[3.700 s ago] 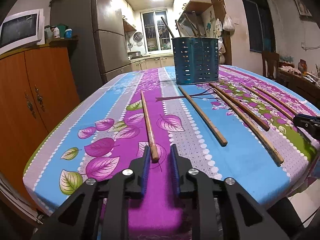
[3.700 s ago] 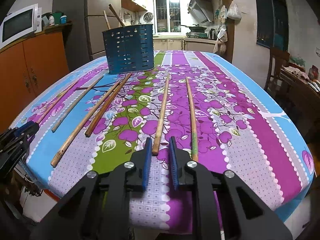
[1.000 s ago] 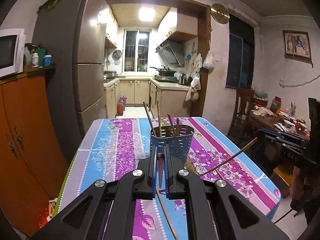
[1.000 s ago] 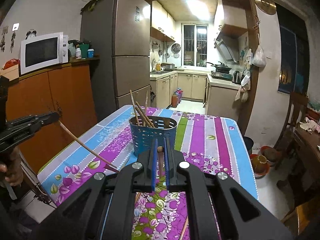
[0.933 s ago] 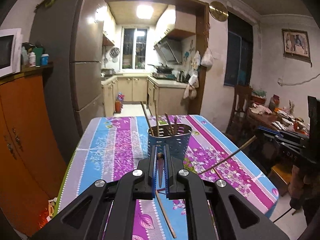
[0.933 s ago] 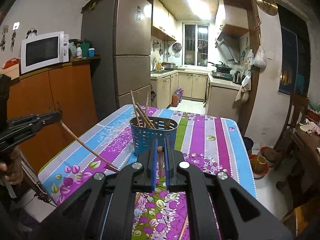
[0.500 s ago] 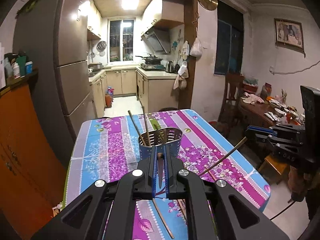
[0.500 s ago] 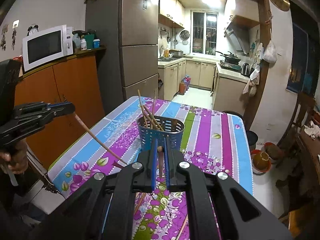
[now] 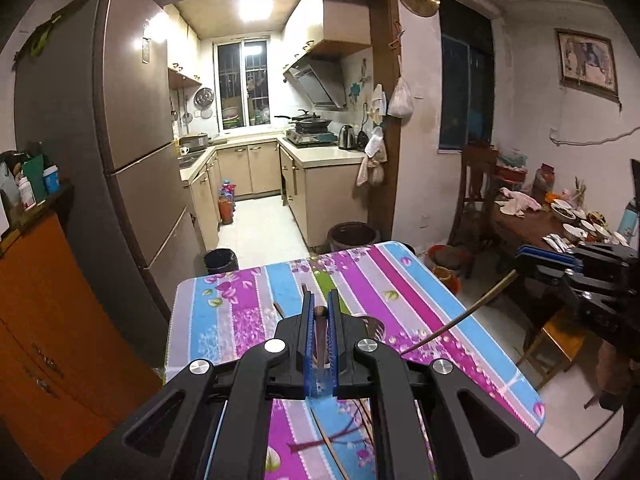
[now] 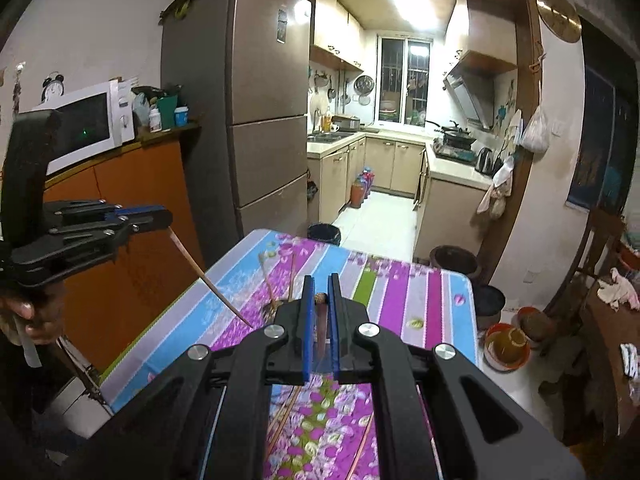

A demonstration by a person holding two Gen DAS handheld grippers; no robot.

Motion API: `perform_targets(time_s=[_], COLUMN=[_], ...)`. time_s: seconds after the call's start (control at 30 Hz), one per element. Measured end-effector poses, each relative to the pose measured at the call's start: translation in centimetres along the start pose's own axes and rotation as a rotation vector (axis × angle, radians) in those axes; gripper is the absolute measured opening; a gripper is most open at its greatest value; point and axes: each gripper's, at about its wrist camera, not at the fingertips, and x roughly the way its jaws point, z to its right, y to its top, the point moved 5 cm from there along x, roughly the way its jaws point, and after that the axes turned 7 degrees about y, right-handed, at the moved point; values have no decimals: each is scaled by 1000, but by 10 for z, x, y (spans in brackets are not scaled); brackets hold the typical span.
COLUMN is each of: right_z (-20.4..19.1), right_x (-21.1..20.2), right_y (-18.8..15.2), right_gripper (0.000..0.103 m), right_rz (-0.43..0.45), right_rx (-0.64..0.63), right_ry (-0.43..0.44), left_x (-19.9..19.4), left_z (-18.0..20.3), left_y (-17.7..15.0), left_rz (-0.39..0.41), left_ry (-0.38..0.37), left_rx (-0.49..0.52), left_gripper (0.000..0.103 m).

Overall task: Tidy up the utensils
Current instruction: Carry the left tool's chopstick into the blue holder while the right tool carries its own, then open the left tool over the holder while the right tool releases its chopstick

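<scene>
No brand, label or writing can be read anywhere; the sticker on the fridge [image 10: 282,26] is too small to make out.

The left gripper [image 9: 320,316] is clamped on a chopstick [image 9: 321,330], whose thick end shows between the blue pads, its shaft running down under the gripper body. In the right wrist view that same gripper sits at 9 o'clock, the chopstick slanting from it toward 4 o'clock and ending in a point over the tablecloth. The right gripper [image 10: 321,300] is likewise clamped on a second chopstick [image 10: 321,322]; in the left wrist view that one slants from the gripper at 3 o'clock down toward 7 o'clock. A hand [image 10: 34,316] grips the left handle at the frame's edge.

The blue holder [image 9: 370,326] is almost wholly hidden behind the gripper bodies: only a bit of rim and a few stick tips above it show. More chopsticks [image 10: 282,414] lie on the table [image 9: 400,276] at 6 o'clock, under the grippers.

The table's far edge is rounded at both corners. Beyond it, toward 12 o'clock, open tiled floor runs into the kitchen, with a dark bin [image 9: 221,260] and a brown pot [image 9: 352,234] near that edge. An orange cabinet [image 9: 48,320] stands close along the table's side at 9 o'clock in the left wrist view; at 3 o'clock there is bare floor, then a cluttered side table [image 9: 532,220].
</scene>
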Motion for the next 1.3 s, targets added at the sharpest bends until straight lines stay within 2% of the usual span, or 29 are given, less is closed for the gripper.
perform_targets(time_s=[0.27,0.33,0.57,0.73,1.07,1.3], right_z=[13,19,32,36,33,31], right_x=[44,59,99,120,153,172], right_y=[31,34,31,28,18,10], right_gripper=[5,5,5,5,5,5], right_rz=[-36,-55,-126,-185,-296,-338], right_rx=[16,24,49,73,103,129], right_ry=[-24,-30,-34,-24,16,40], left_x=[55,77,132,155,176,195], left_z=[-4,-2,1,-5,1,6], left_y=[30,30,15,5,-10,-27], left_rz=[-62,-107,-227,-282,-340,-376], left_ry=[-8,-35,-27,-29,-57,-54], left_rx=[-18,-19,14,3,27,45], left_gripper=[8,8,8,8,8,8])
